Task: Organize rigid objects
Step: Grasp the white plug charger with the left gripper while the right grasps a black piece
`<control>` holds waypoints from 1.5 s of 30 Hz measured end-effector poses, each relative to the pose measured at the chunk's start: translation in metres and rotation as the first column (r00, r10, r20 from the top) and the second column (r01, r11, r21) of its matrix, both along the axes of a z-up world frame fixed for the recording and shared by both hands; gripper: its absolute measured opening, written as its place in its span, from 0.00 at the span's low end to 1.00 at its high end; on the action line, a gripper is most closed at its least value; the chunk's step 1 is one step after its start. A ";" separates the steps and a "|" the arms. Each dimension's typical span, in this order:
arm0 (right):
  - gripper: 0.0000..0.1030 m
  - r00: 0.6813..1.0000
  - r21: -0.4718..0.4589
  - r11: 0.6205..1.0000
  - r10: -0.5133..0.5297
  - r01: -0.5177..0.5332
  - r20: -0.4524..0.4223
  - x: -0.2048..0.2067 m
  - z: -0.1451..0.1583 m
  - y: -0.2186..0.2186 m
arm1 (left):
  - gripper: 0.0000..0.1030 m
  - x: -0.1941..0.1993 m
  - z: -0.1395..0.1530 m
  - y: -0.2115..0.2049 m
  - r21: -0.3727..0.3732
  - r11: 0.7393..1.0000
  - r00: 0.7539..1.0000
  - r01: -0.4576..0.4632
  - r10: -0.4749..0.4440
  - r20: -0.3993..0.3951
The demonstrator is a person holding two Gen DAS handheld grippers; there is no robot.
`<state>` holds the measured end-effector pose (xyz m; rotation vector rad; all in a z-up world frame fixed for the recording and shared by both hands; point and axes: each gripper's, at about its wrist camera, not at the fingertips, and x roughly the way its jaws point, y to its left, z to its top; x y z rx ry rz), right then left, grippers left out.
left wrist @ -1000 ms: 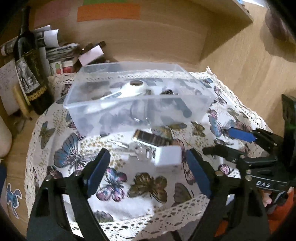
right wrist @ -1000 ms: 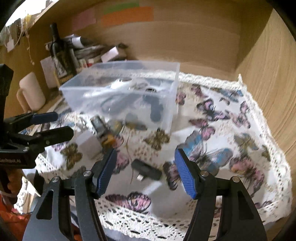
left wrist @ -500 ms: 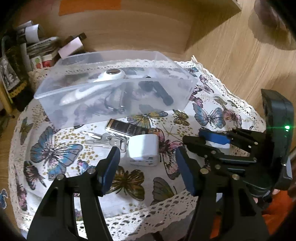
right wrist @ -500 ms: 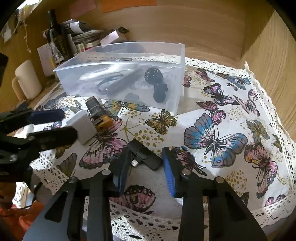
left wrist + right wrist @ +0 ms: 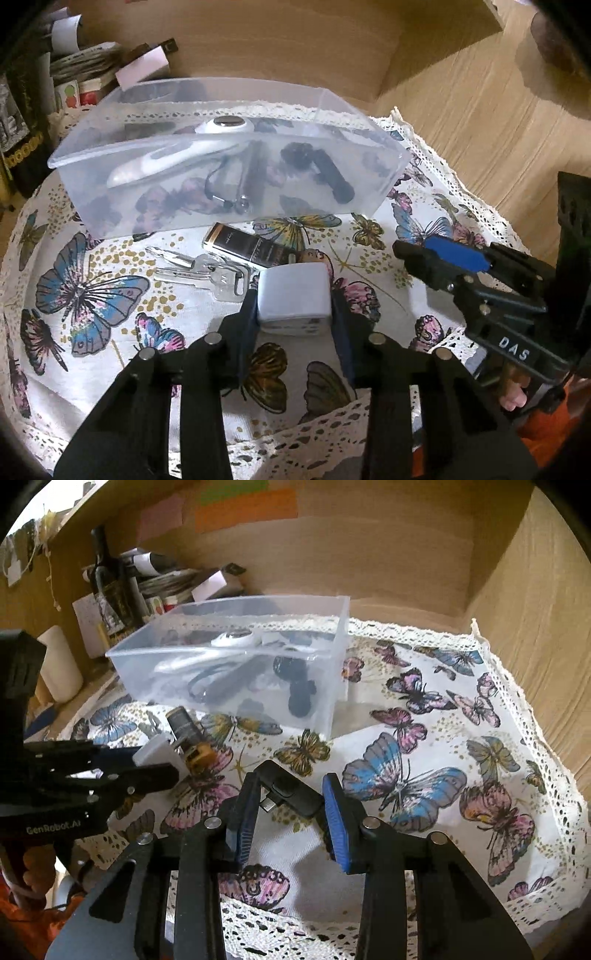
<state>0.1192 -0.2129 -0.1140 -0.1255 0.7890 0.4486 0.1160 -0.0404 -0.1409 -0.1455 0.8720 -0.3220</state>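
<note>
My left gripper is shut on a white charger cube, which rests low over the butterfly cloth. My right gripper is shut on a small black adapter with a plug end, at cloth level. In front of the clear plastic bin, which holds a white handled tool, black cords and a black mic, lie a bunch of keys and a black and gold lighter. The left gripper and cube also show in the right wrist view.
A dark bottle, papers and a white mug crowd the back left corner. Wooden walls enclose the back and right. The cloth's lace edge hangs over the table's near rim.
Both grippers moved forward and closed: the left onto the white charger cube, the right onto the black adapter.
</note>
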 end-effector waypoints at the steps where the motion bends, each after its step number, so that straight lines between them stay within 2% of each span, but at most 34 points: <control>1: 0.31 1.000 0.000 1.000 -0.002 0.002 0.009 0.000 0.002 0.000 | 0.36 -0.001 0.002 0.001 -0.001 1.000 1.000 -0.001 0.001 0.007; 13: 0.31 0.995 0.046 0.999 -0.009 0.004 0.101 0.006 0.034 0.003 | 0.36 -0.009 0.041 0.014 -0.028 0.999 0.992 -0.028 0.031 0.120; 22: 0.31 0.982 0.053 0.998 0.020 -0.030 0.187 0.020 0.060 0.018 | 0.36 -0.006 0.068 0.035 -0.046 0.996 0.974 -0.074 0.082 0.211; 29: 0.31 0.972 0.062 0.997 0.029 -0.044 0.234 0.036 0.075 0.030 | 0.36 0.010 0.083 0.058 -0.049 0.991 0.956 -0.128 0.136 0.260; 38: 0.31 0.973 0.060 0.997 0.027 -0.042 0.230 0.065 0.074 0.044 | 0.36 0.041 0.079 0.074 -0.021 0.985 0.953 -0.171 0.171 0.249; 45: 0.31 0.988 0.057 0.998 0.028 -0.037 0.153 0.087 0.052 0.058 | 0.37 0.068 0.058 0.072 0.001 0.984 0.968 -0.176 0.173 0.180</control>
